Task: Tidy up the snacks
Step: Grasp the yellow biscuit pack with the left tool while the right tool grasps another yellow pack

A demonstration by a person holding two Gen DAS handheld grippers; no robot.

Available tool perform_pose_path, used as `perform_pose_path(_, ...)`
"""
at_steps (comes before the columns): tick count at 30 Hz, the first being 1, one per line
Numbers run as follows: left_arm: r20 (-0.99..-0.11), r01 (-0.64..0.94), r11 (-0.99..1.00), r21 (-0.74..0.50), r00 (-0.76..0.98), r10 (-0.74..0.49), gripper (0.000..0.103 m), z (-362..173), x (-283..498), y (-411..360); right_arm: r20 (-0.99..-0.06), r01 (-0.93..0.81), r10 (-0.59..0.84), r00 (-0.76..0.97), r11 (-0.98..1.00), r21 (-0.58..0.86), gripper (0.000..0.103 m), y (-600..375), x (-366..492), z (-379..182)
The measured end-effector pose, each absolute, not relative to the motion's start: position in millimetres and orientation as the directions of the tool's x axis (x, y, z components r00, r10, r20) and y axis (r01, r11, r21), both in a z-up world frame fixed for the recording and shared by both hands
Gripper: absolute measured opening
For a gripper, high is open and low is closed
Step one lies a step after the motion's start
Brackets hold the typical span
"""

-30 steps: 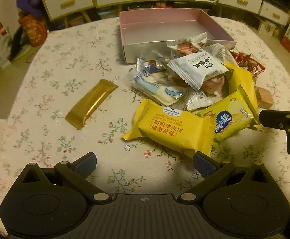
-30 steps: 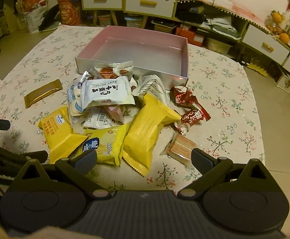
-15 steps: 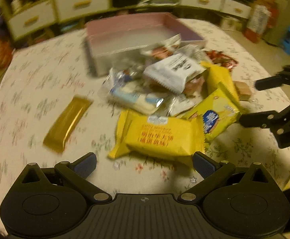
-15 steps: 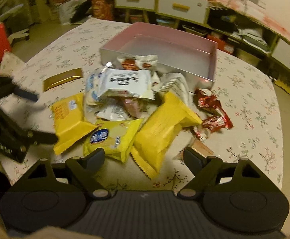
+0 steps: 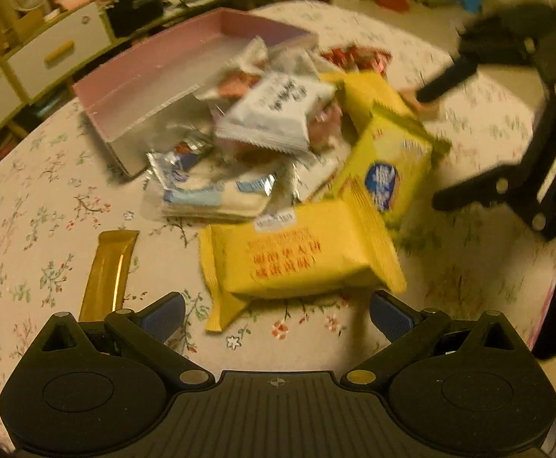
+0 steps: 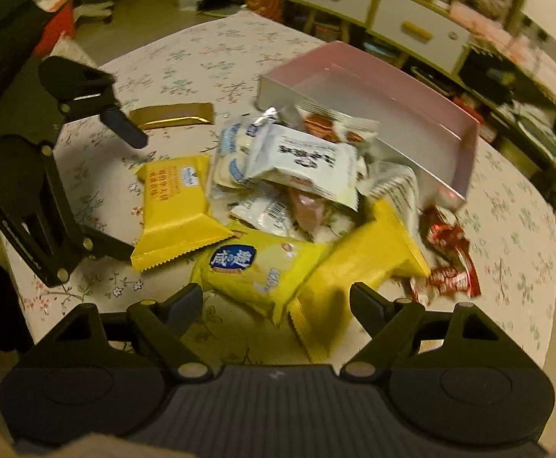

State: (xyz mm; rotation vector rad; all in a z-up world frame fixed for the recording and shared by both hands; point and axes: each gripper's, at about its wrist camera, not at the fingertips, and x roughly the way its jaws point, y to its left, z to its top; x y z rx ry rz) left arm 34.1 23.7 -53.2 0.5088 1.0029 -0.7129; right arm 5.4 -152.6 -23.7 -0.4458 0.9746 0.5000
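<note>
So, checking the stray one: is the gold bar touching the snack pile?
Apart. The left wrist view shows bare tablecloth between the gold bar and the snack pile.

Pkt print [image 5: 283,253] blurred — illegible

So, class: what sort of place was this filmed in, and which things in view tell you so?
Most likely a lived-in home room, not a lab. A table with a floral cloth holds a pile of snacks and a pink box; behind stand drawer cabinets and cluttered shelves.
</note>
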Motion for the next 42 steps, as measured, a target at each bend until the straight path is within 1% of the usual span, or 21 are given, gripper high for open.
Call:
perform_pose_path(3, -0.892, 0.768, 0.629, 0.118, 0.361, -0.273, 0.103, -53.1, 33.8, 21.0, -0.856, -0.636, 0.181, 0.484, 0.745, -0.201, 0.082, -145.1, 4.8, -23.2)
perform_pose_path(5, -0.881, 0.791, 0.597, 0.136, 0.372, -0.292, 0.103, -47.1, 36.0, 20.4, -0.853, -0.671, 0.192, 0.486, 0.707, -0.223, 0.082, -140.9, 4.6, -20.8)
perform_pose_path(9, -0.874, 0.847, 0.522, 0.1, 0.326, -0.362, 0.103, -40.9, 41.5, 13.3, -0.856, -0.753, 0.229, 0.463, 0.612, -0.243, 0.082, -130.6, 1.8, -17.3)
perform_pose_path(11, -0.885, 0.879, 0.469, 0.086, 0.284, -0.37, 0.102, -44.7, 41.7, 5.3, -0.861, -0.79, 0.238, 0.449, 0.557, -0.258, 0.081, -124.0, 1.9, -17.8)
perform_pose_path(16, -0.895, 0.919, 0.375, 0.123, 0.266, -0.359, 0.101, -53.9, 41.2, -10.3, -0.894, -0.852, 0.262, 0.364, 0.482, -0.205, 0.076, -119.0, 12.0, -24.0)
perform_pose_path(18, -0.892, 0.919, 0.375, 0.12, 0.266, -0.366, 0.1, -55.1, 45.3, -10.3, -0.904, -0.864, 0.258, 0.342, 0.465, -0.195, 0.071, -119.6, 15.0, -30.0)
perform_pose_path(20, -0.887, 0.913, 0.393, 0.112, 0.27, -0.374, 0.098, -54.0, 47.9, -8.1, -0.906, -0.865, 0.245, 0.346, 0.456, -0.207, 0.071, -118.8, 20.1, -36.8)
perform_pose_path(23, -0.88, 0.894, 0.43, 0.122, 0.298, -0.37, 0.091, -56.0, 52.8, -5.9, -0.917, -0.863, 0.215, 0.337, 0.46, -0.209, 0.064, -119.4, 28.1, -47.2)
perform_pose_path(24, -0.876, 0.889, 0.438, 0.129, 0.309, -0.37, 0.089, -57.0, 53.2, -5.3, -0.919, -0.862, 0.207, 0.336, 0.46, -0.212, 0.062, -119.6, 29.4, -50.8)
perform_pose_path(26, -0.864, 0.879, 0.454, 0.143, 0.335, -0.375, 0.088, -59.7, 50.3, -4.9, -0.917, -0.861, 0.206, 0.343, 0.459, -0.219, 0.063, -121.7, 30.0, -56.3)
perform_pose_path(27, -0.861, 0.875, 0.461, 0.146, 0.342, -0.376, 0.086, -61.0, 51.8, -5.2, -0.914, -0.862, 0.22, 0.342, 0.461, -0.212, 0.061, -123.0, 30.2, -55.5)
perform_pose_path(31, -0.853, 0.86, 0.495, 0.12, 0.345, -0.393, 0.079, -62.0, 52.8, -0.4, -0.91, -0.858, 0.244, 0.334, 0.478, -0.187, 0.061, -126.6, 34.0, -55.6)
perform_pose_path(33, -0.851, 0.845, 0.523, 0.113, 0.354, -0.388, 0.069, -60.3, 53.9, 3.3, -0.908, -0.858, 0.253, 0.335, 0.48, -0.183, 0.058, -126.9, 33.3, -55.4)
perform_pose_path(36, -0.849, 0.817, 0.567, 0.1, 0.368, -0.38, 0.062, -58.6, 55.2, 6.5, -0.907, -0.856, 0.263, 0.33, 0.488, -0.171, 0.052, -130.3, 30.4, -53.9)
perform_pose_path(38, -0.847, 0.806, 0.583, 0.101, 0.377, -0.375, 0.06, -58.0, 55.2, 6.9, -0.907, -0.856, 0.266, 0.327, 0.49, -0.165, 0.049, -129.6, 29.4, -52.9)
perform_pose_path(42, -0.845, 0.79, 0.605, 0.1, 0.388, -0.367, 0.056, -57.5, 55.4, 7.2, -0.908, -0.851, 0.256, 0.333, 0.495, -0.172, 0.046, -127.7, 28.2, -52.5)
